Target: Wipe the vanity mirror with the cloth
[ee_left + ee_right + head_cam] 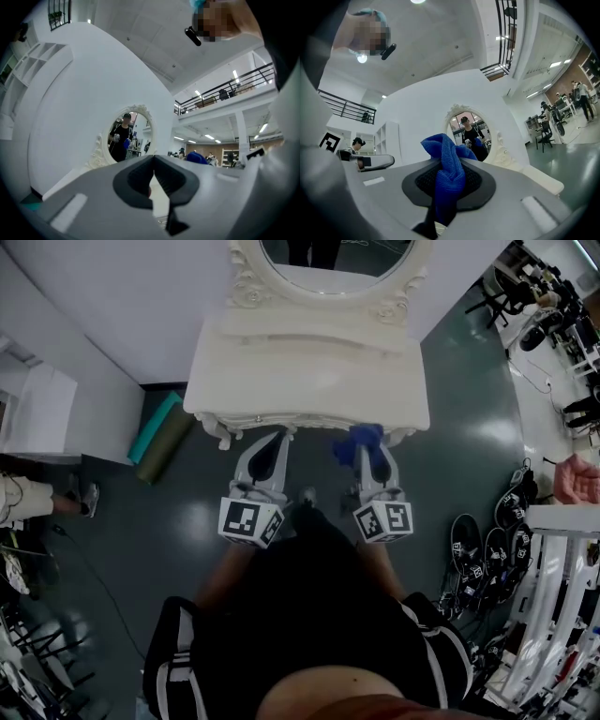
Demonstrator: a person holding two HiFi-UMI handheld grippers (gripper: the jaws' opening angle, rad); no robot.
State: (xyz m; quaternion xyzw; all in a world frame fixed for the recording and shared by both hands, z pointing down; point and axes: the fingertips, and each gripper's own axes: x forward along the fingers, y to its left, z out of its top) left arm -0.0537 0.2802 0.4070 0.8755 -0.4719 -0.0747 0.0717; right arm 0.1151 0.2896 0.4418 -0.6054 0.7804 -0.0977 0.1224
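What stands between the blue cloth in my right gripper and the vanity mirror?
Nothing visible. The cloth, shut in the right gripper, faces the mirror across open air over the white tabletop.

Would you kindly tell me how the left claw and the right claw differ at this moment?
The left claw is shut with nothing in it; the right claw is shut on the blue cloth. In the head view the left claw's tip shows bare, while the right claw's tip is hidden under the bunched cloth. Both are held side by side at the front edge of the vanity, pointing toward the mirror but short of it.
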